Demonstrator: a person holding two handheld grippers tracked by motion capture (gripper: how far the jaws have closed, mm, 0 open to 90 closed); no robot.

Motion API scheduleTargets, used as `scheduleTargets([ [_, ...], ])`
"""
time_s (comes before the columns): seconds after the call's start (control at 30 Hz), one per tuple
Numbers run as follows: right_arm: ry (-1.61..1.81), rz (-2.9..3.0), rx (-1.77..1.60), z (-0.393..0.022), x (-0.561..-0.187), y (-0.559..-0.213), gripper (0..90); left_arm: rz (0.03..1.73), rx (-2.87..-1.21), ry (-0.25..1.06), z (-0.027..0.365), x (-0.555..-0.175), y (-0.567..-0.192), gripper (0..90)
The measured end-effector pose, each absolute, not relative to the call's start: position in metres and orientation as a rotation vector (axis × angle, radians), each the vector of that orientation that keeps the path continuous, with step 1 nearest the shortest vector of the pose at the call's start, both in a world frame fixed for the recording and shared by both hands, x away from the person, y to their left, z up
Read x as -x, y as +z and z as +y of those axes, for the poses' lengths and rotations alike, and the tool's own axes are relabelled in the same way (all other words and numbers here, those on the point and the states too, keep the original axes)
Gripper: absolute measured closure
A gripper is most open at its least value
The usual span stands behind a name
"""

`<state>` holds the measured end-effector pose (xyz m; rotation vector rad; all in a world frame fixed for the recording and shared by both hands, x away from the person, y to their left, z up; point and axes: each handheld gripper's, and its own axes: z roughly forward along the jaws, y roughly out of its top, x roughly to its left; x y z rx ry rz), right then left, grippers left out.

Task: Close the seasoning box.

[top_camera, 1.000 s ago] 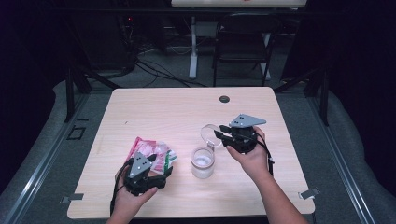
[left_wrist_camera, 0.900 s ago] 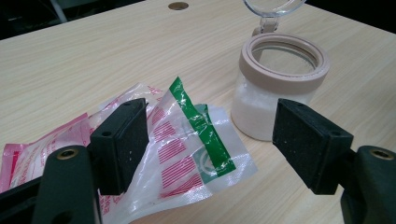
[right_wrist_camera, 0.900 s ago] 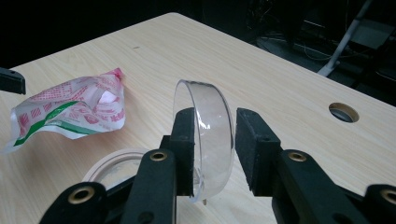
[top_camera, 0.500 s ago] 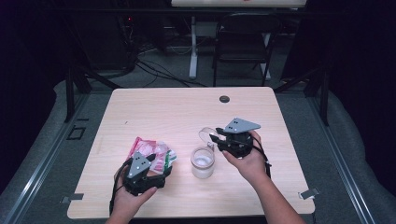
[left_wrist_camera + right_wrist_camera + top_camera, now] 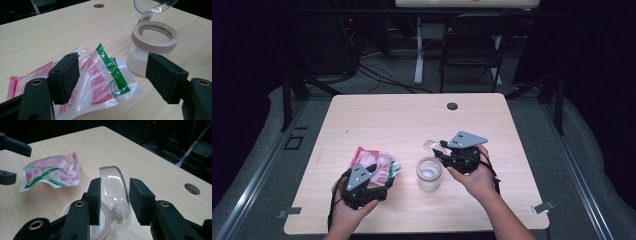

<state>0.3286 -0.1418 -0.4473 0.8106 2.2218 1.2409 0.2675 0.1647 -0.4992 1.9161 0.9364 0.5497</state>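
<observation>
A frosted jar (image 5: 429, 174) with a tan rim (image 5: 152, 37) stands at the table's middle front. Its clear hinged lid (image 5: 433, 146) is flipped up and back. My right gripper (image 5: 443, 152) straddles that lid (image 5: 115, 192). Its jaws have just been opening, and the right pad (image 5: 138, 200) stands apart from the plastic. Crumpled red, white and green plastic packets (image 5: 377, 165) lie left of the jar. My left gripper (image 5: 372, 172) hovers open over them (image 5: 105, 75), jaws wide to either side (image 5: 115, 73), with the jar (image 5: 150, 57) just beyond the right jaw.
A round cable hole (image 5: 452, 106) sits near the wooden table's (image 5: 387, 115) far edge. A dark chair (image 5: 472, 40) and floor cables lie beyond it. In the right gripper view the left gripper's jaws (image 5: 10, 161) show at the far left by the packets (image 5: 52, 173).
The right gripper's jaws have spread wider around the raised lid, and that hand has drifted slightly left toward the jar. The left gripper and packets have not moved.
</observation>
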Motion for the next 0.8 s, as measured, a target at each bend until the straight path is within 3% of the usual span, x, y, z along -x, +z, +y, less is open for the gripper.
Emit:
scheduleTargets([
  [0.8,1.198,2.243,-0.722,-0.124,-0.313,-0.460,56.8,0.944,-1.905,0.555,0.167,-0.268,-0.499,26.4],
])
